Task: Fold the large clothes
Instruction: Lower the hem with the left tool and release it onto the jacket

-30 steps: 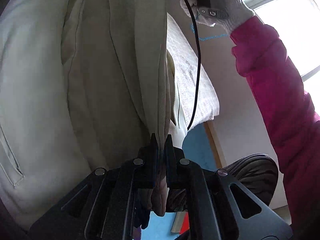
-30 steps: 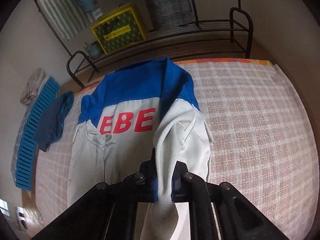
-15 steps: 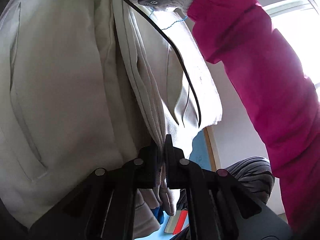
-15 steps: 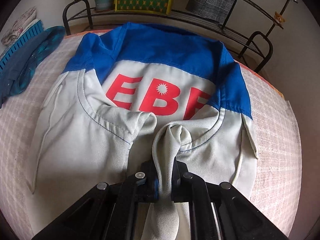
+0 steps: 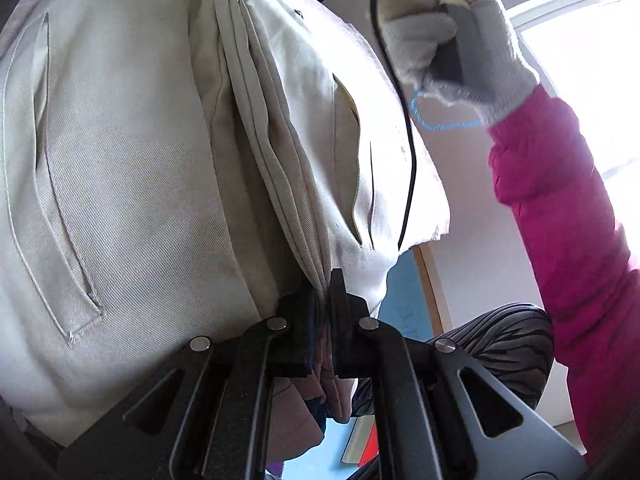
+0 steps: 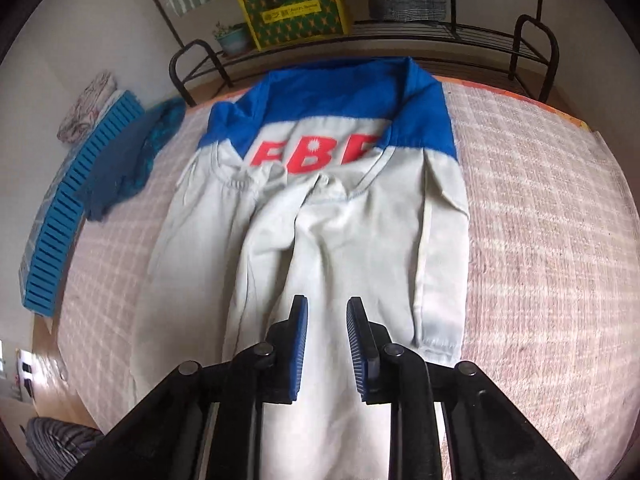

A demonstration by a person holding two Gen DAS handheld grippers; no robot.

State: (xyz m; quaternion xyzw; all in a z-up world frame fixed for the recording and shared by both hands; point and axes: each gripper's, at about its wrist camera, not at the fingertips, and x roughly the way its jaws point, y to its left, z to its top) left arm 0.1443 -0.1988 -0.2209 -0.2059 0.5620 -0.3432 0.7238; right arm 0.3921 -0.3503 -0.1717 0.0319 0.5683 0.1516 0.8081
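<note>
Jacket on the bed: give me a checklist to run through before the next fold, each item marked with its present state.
1. Left gripper clamped on a bunch of the jacket fabric: ok.
2. Right gripper free of cloth, jaws opening with nothing between them: ok.
3. Sleeves folded onto the jacket body: ok.
4. Jacket lying flat: not ok, creases near the red lettering.
5. Bed cover beside the jacket free for folding: ok on the right; dark blue cloth lies left.
6. Hem position: cannot tell.
</note>
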